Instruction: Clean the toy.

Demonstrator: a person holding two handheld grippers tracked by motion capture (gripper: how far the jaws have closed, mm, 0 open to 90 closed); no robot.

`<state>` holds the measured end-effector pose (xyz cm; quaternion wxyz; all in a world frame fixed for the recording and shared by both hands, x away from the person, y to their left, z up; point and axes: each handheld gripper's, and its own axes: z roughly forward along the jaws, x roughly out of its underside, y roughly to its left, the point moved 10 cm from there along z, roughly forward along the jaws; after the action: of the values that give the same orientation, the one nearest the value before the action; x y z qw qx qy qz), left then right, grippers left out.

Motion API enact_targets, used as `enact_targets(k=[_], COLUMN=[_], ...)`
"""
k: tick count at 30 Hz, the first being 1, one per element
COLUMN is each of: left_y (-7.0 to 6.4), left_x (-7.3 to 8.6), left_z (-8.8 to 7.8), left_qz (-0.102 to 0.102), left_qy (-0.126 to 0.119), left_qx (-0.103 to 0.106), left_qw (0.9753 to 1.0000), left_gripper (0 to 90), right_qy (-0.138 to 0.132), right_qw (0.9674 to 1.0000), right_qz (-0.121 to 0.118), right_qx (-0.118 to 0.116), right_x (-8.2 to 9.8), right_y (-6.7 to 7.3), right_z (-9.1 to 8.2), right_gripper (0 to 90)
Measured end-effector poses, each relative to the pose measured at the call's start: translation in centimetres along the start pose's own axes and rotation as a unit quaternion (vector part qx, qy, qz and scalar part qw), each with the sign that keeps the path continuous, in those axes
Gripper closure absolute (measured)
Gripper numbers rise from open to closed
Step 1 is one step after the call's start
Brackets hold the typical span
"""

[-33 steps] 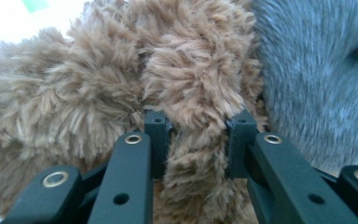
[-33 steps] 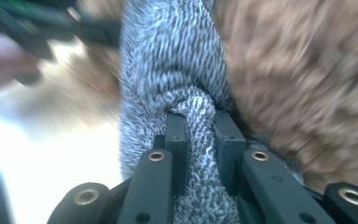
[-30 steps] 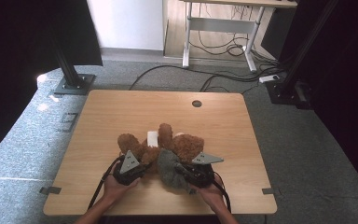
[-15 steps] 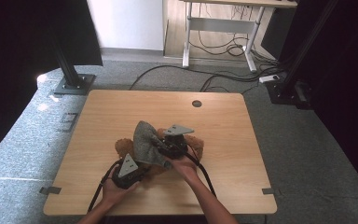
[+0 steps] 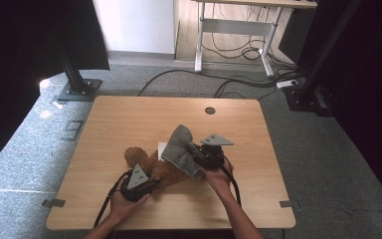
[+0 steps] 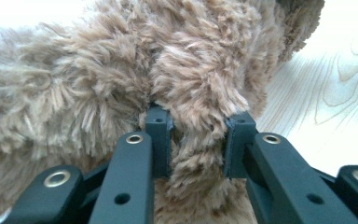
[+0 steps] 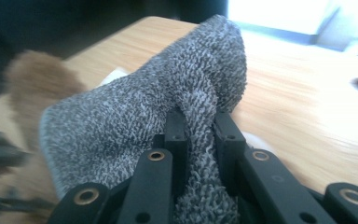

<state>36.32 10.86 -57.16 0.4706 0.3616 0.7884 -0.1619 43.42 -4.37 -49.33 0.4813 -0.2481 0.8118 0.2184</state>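
The brown teddy bear [image 5: 156,167] lies on the near middle of the tabletop [image 5: 129,119], and the left tongs [image 5: 146,185] are clamped on a tuft of its plush at the near left. In the left gripper view the two black jaws pinch a fold of fur [image 6: 191,135] between them, which looks like a hold meant to pin the toy down so it cannot slide or lift. The right tongs [image 5: 197,155] are closed tight on a grey towel [image 5: 181,149], a ridge of the terry cloth [image 7: 200,135] squeezed between the jaws. The cloth hangs raised above the bear, its far corner pointing away and its lower edge draped against the toy's right side. I would judge the towel is being drawn over or off the bear while the other hand anchors it; which of the two I cannot tell.

A small white piece [image 5: 162,148] peeks out on the tabletop just beyond the bear, partly hidden by the cloth; what it is I cannot make out.

Counted: one teddy bear, one grey towel, one white piece, two tongs, and one round hole [image 5: 210,110] in the tabletop at the far side.
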Motion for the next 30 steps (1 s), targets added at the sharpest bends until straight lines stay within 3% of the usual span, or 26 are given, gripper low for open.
enact_targets(k=[1, 3, 4, 10, 14, 17, 21, 22, 23, 24, 26, 30], left_y=[0.0, -0.1, -0.2, -0.4, -0.5, -0.4, -0.4, -0.4, -0.4, -0.4, -0.4, -0.5], left_x=[0.0, 0.1, 0.1, 0.1, 0.3, 0.5, 0.6, 0.6, 0.6, 0.6, 0.5, 0.6], left_z=[0.0, 0.0, 0.0, 0.0, -0.1, -0.1, -0.2, -0.2, -0.2, -0.2, -0.2, -0.1], left_qz=[0.000, 0.005, 0.007, 0.015, 0.016, 0.010, 0.010, 0.009, 0.009, 0.009, 0.008, 0.009], left_qy=[0.000, 0.001, 0.001, 0.003, 0.004, 0.003, 0.004, 0.003, 0.003, 0.004, 0.004, 0.005], left_qx=[0.000, 0.000, 0.000, -0.001, -0.001, -0.001, -0.001, -0.002, -0.002, -0.002, -0.002, -0.002], left_qw=[1.0000, 1.0000, 1.0000, 0.9999, 0.9999, 0.9999, 0.9999, 1.0000, 1.0000, 0.9999, 1.0000, 0.9999], left_gripper=[69.1, 69.1, 69.1, 69.1, 69.0, 69.1, 69.1, 69.1, 69.1, 69.1, 69.0, 69.0], right_qy=[0.001, 0.003, 0.006, 0.011, 0.004, -0.017, -0.026, -0.032, -0.032, -0.041, -0.045, -0.054], right_qw=[0.9999, 0.9999, 0.9996, 0.9984, 0.9982, 0.9988, 0.9990, 0.9989, 0.9989, 0.9983, 0.9979, 0.9950], right_qz=[0.000, 0.009, 0.026, 0.034, 0.043, 0.041, 0.036, 0.032, 0.032, 0.026, 0.023, 0.002], right_qx=[0.014, 0.013, 0.009, 0.045, 0.043, 0.019, 0.002, -0.015, -0.015, -0.034, -0.041, -0.084], right_x=[0.3, 0.6, 1.2, 2.2, 2.1, 0.6, -0.6, -1.6, -1.6, -2.5, -2.8, -4.7], right_y=[-0.8, -1.4, -2.3, -4.8, -5.3, -4.1, -3.0, -1.9, -1.9, -0.7, -0.2, 3.3], right_z=[-0.4, -0.7, -1.3, -2.6, -2.7, -2.5, -2.1, -1.7, -1.7, -1.5, -1.5, -0.6], right_gripper=[79.2, 79.2, 79.2, 79.3, 79.4, 79.4, 79.4, 79.5, 79.5, 79.5, 79.5, 79.5])
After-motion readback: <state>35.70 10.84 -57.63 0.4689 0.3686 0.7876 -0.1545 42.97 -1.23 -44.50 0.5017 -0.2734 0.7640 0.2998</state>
